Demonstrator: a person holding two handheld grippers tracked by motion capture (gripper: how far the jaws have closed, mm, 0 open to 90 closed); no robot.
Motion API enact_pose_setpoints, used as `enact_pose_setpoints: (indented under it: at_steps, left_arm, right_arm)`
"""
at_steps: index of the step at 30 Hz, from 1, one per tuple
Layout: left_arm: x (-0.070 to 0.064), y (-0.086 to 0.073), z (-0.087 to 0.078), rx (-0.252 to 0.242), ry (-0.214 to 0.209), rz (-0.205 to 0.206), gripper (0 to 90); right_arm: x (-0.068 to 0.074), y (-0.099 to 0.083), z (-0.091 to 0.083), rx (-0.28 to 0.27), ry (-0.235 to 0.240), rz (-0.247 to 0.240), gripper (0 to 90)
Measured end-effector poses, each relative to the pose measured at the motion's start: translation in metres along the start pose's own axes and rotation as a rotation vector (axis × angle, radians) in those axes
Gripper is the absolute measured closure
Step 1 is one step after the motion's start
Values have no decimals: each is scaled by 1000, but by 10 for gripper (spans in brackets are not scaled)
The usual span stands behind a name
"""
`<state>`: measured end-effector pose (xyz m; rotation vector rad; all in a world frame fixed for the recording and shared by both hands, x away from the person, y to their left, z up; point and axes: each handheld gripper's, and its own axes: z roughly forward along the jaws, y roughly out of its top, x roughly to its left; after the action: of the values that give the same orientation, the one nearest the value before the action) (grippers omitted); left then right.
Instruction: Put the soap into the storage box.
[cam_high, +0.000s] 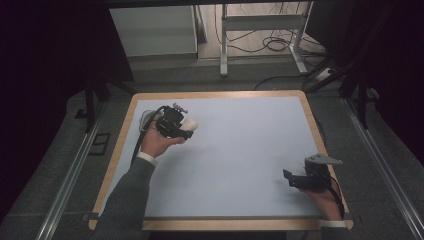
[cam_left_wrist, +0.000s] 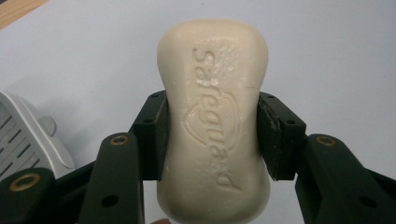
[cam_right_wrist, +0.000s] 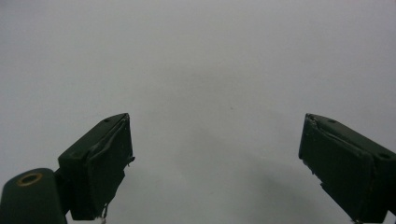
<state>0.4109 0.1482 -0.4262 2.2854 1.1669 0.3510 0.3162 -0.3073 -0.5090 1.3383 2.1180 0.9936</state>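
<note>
Soap (cam_left_wrist: 214, 121) clamped between left gripper (cam_left_wrist: 212, 135) jaws

One word can be read: "Safeguard", pressed in raised script into the broad face of the cream soap bar (cam_left_wrist: 213, 121). In the left gripper view it runs lengthwise along the bar, from the far end toward the near end, with a shield-shaped outline embossed around its middle letters. The first letters are slightly worn. No other text or numbers are legible.

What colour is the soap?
Creamy off-white soap, clearest in the left gripper view.
</note>
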Motion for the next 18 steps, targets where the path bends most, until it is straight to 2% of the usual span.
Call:
enact_pose_setpoints:
  at_steps: [11, 18]
  left_arm:
    - [16, 0, -6, 4, 30, -20, 496]
    - [31, 0, -5, 14, 39, -60, 496]
  right_arm:
    - [0, 0, 0, 4, -1, 4, 97]
    - [0, 0, 0, 4, -1, 4, 97]
